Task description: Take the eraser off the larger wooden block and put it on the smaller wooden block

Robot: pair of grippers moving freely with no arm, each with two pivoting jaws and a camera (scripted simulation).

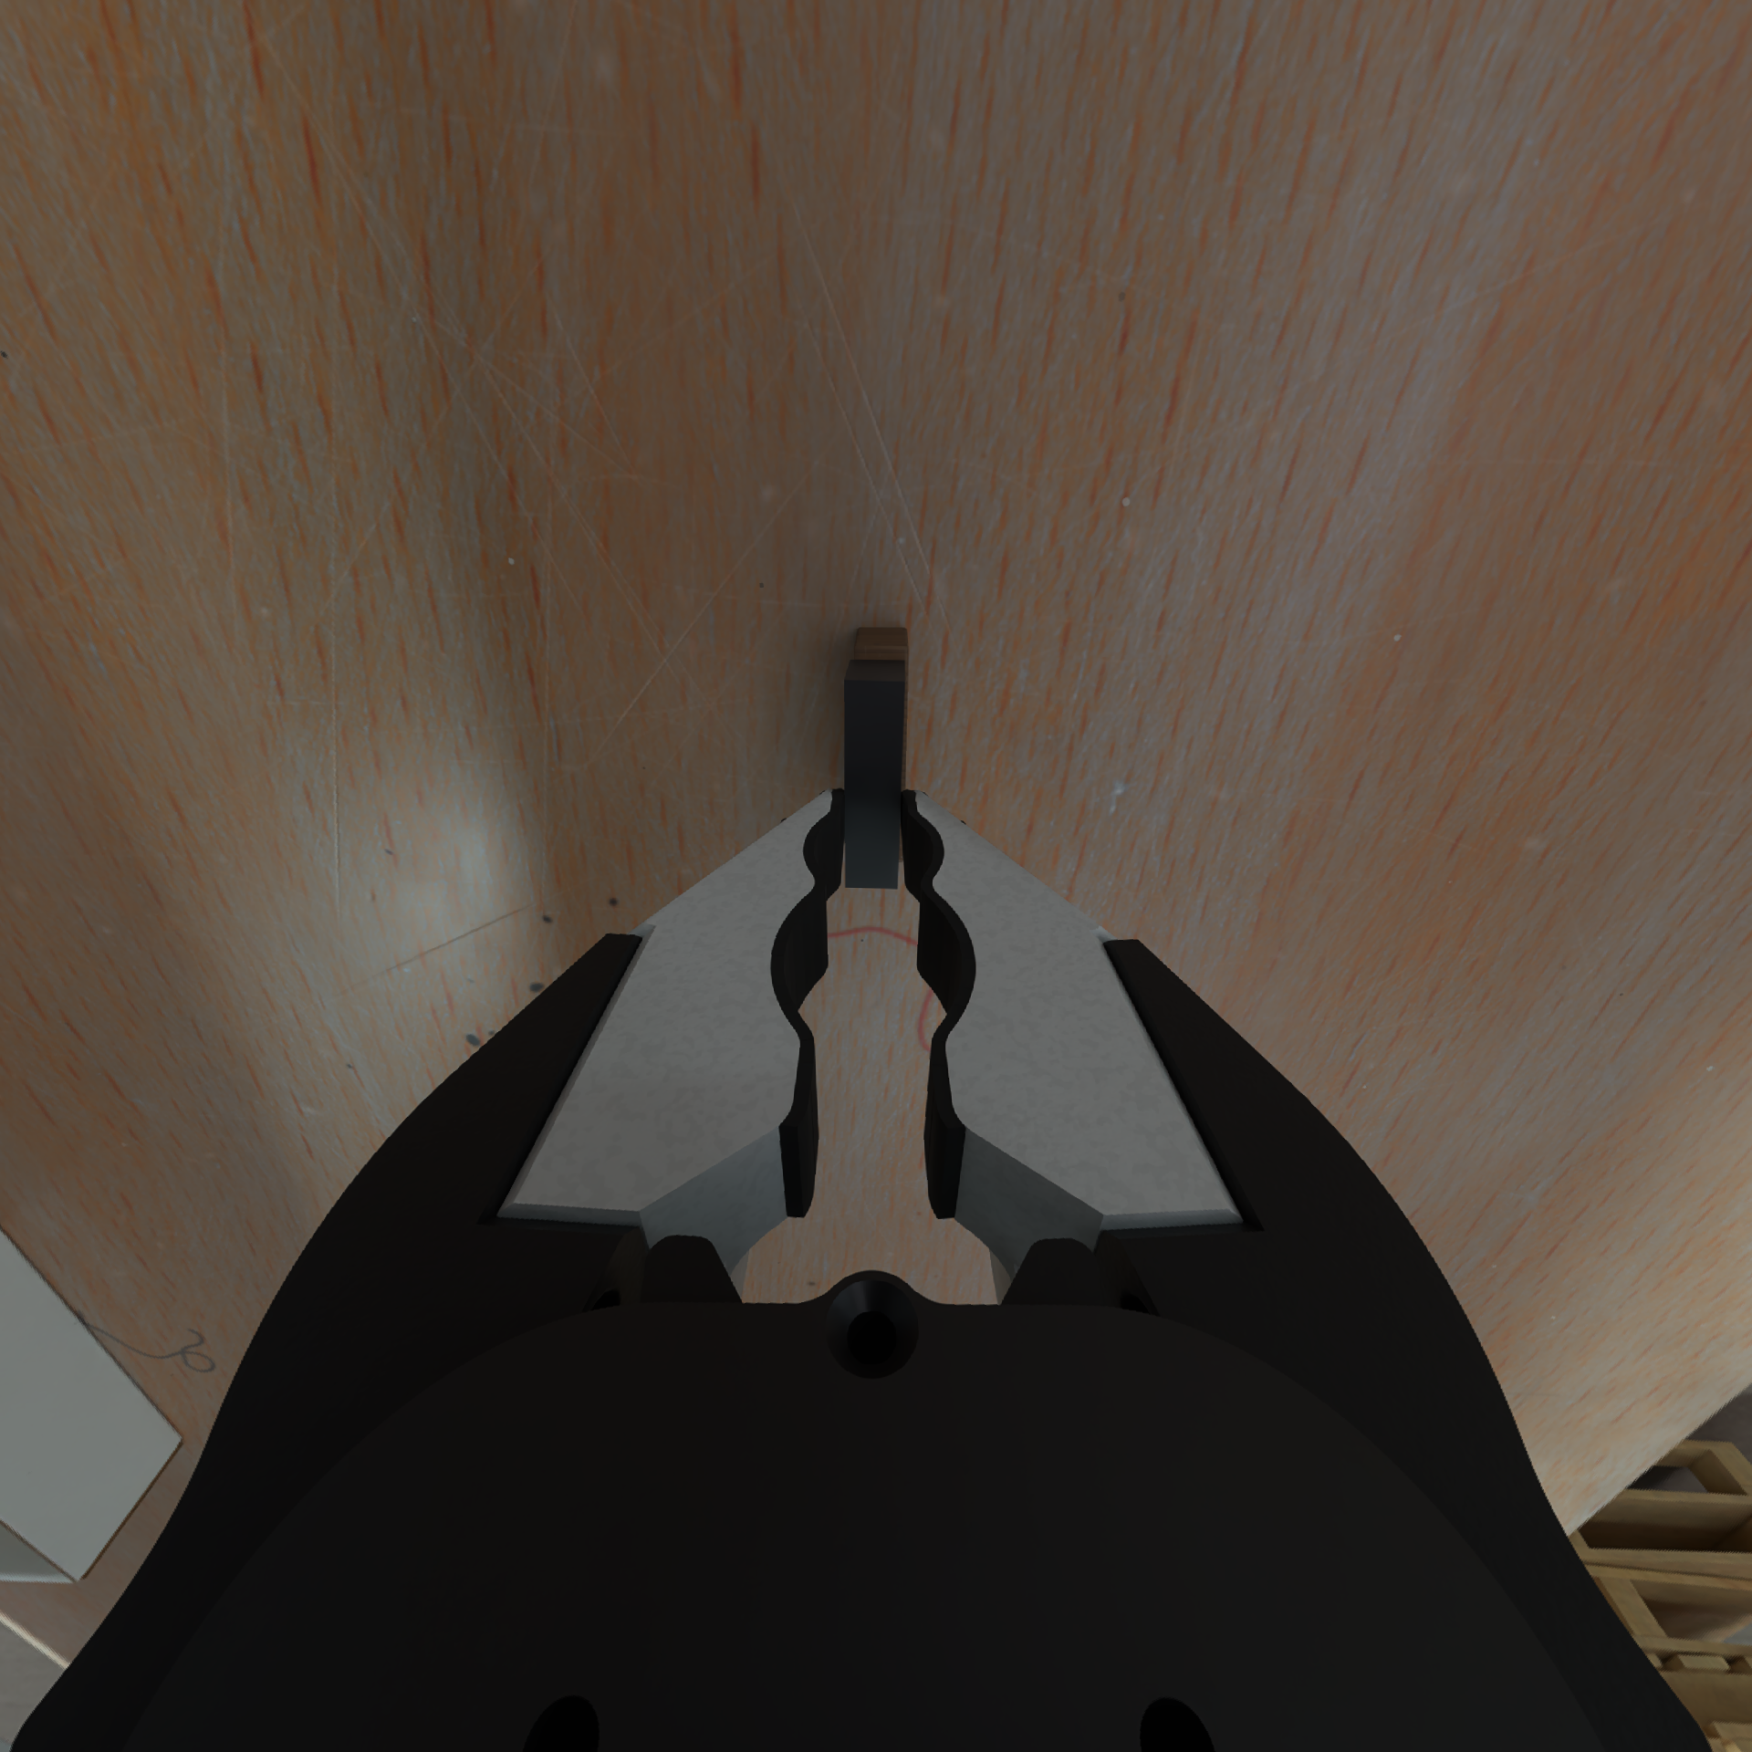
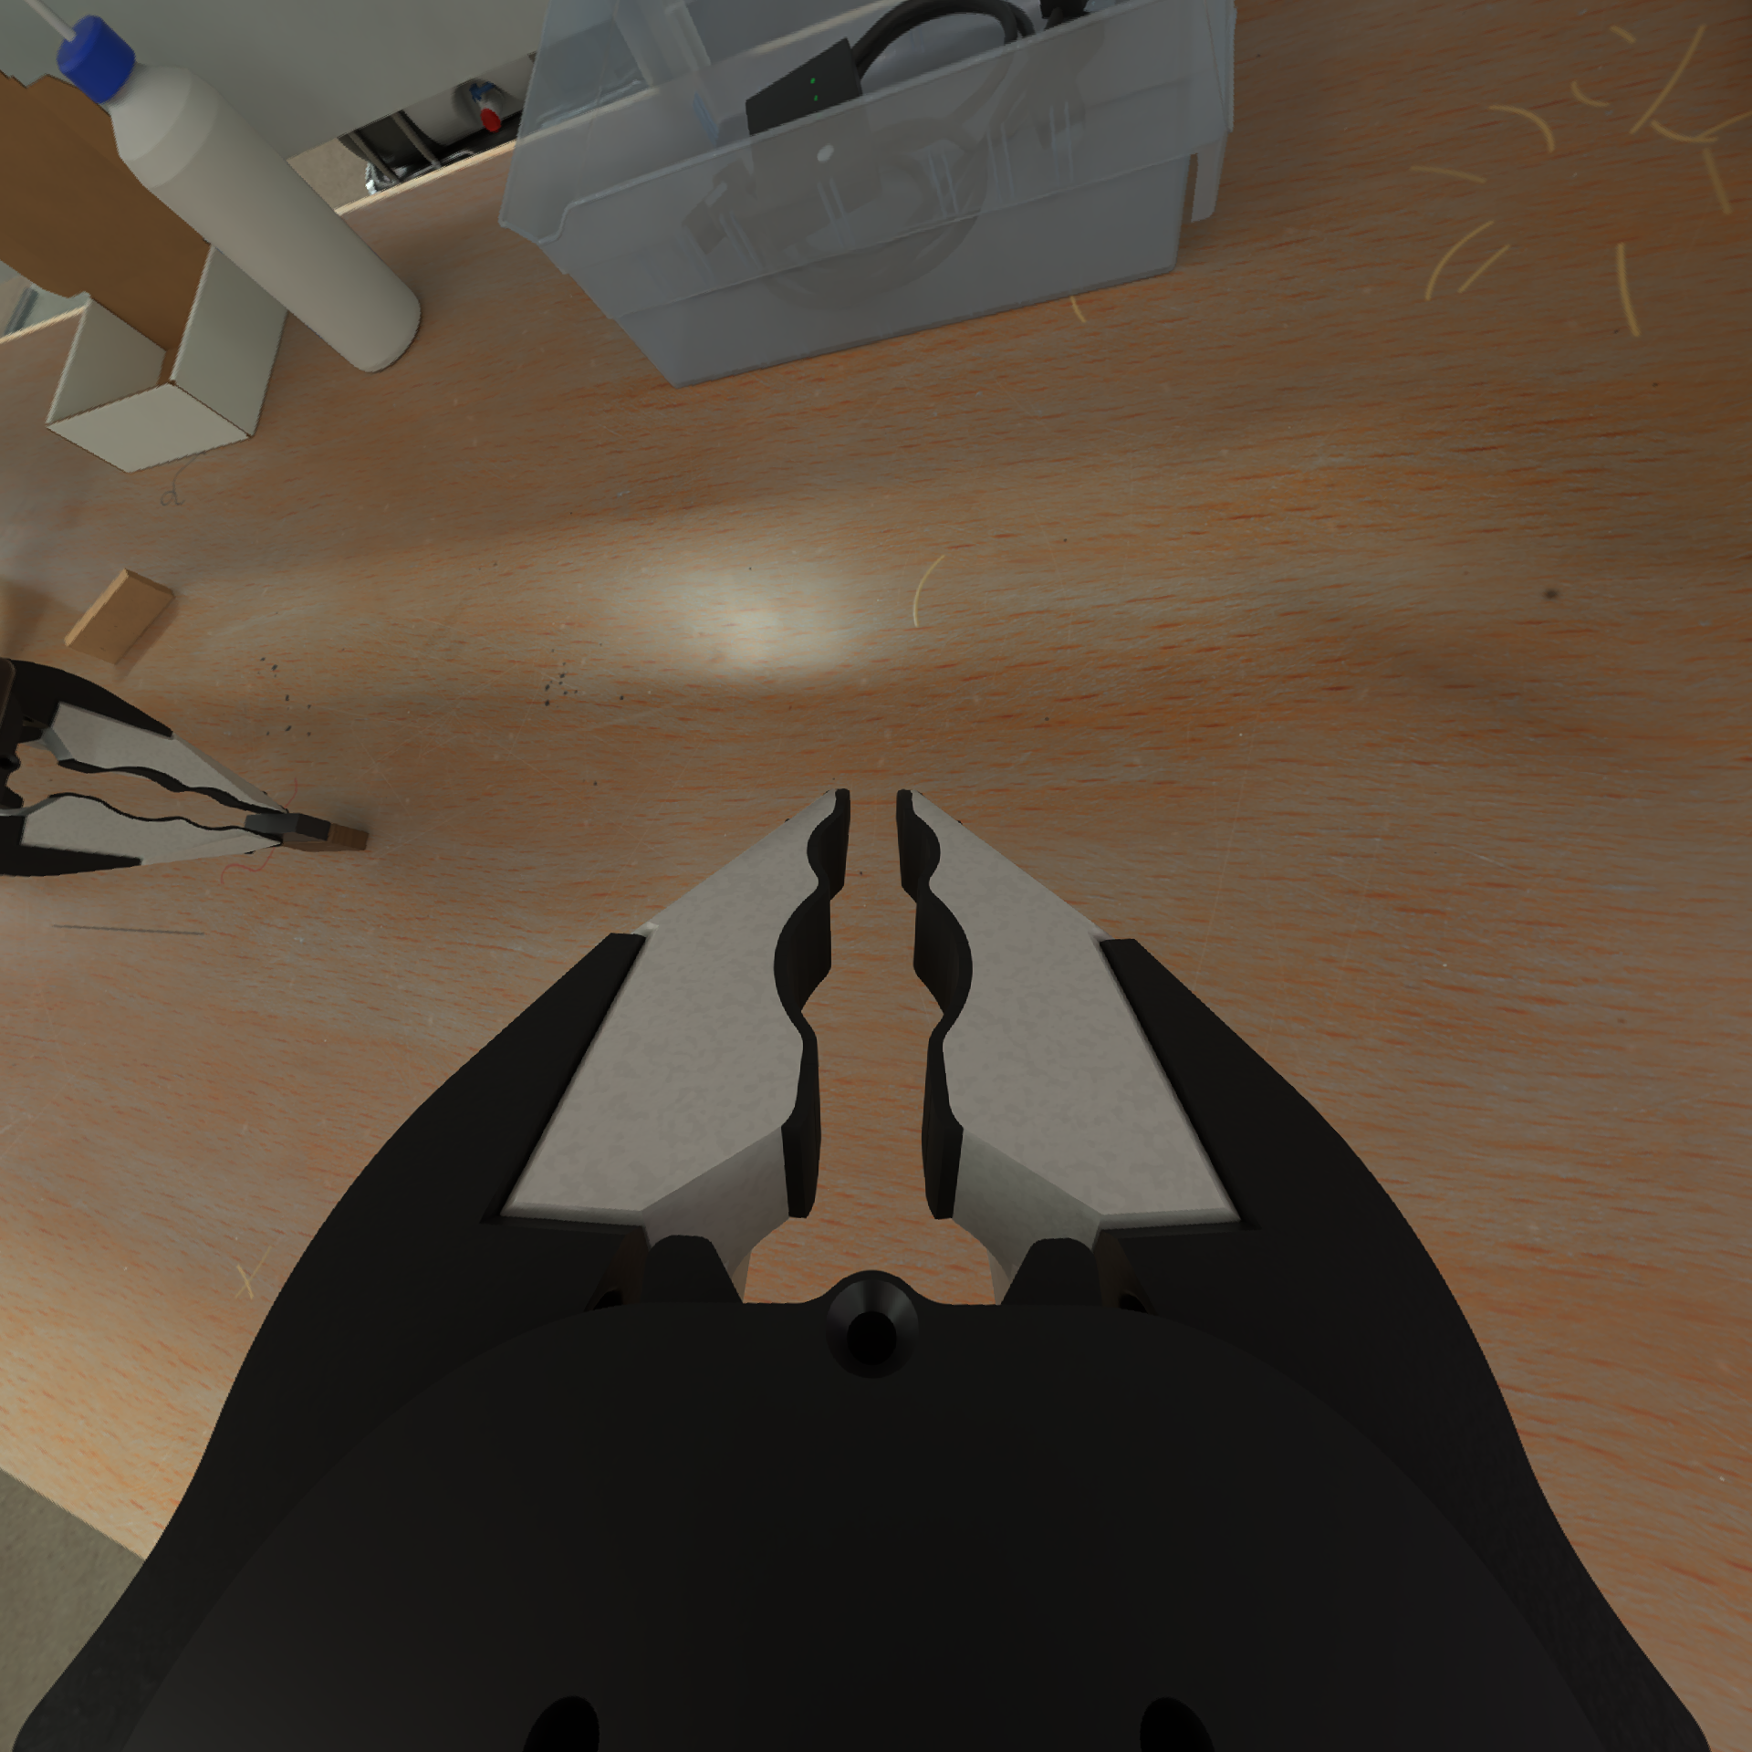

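My left gripper [image 1: 870, 806] is clamped on the eraser [image 1: 872, 758], a dark slab pinched between the two fingertips and sticking out past them toward the far side. Just beyond its far end sits the smaller wooden block [image 1: 880, 645], a little brown piece on the wooden table [image 1: 1232, 474]; the eraser's tip looks to be right at it or over it, though I cannot tell whether they touch. In the right wrist view the same grip shows from the side at the left edge: the left gripper [image 2: 270, 823] points right, the eraser [image 2: 299, 827] is at its tips and the small block [image 2: 343, 837] stands against its end on the table [image 2: 1232, 664].

The larger wooden block [image 2: 120, 614] lies farther off at the left, well apart from the eraser, its top bare.

My right gripper [image 2: 872, 806] hangs over bare tabletop with its fingers a narrow gap apart and nothing between them.

At the far side stand a clear plastic bin [image 2: 853, 190] holding a black device with a cable, a white bottle [image 2: 265, 218] with a blue cap lying tilted, and a white cardboard box [image 2: 161, 398] to its left. Thin yellow shavings [image 2: 1479, 246] are scattered at the far right.
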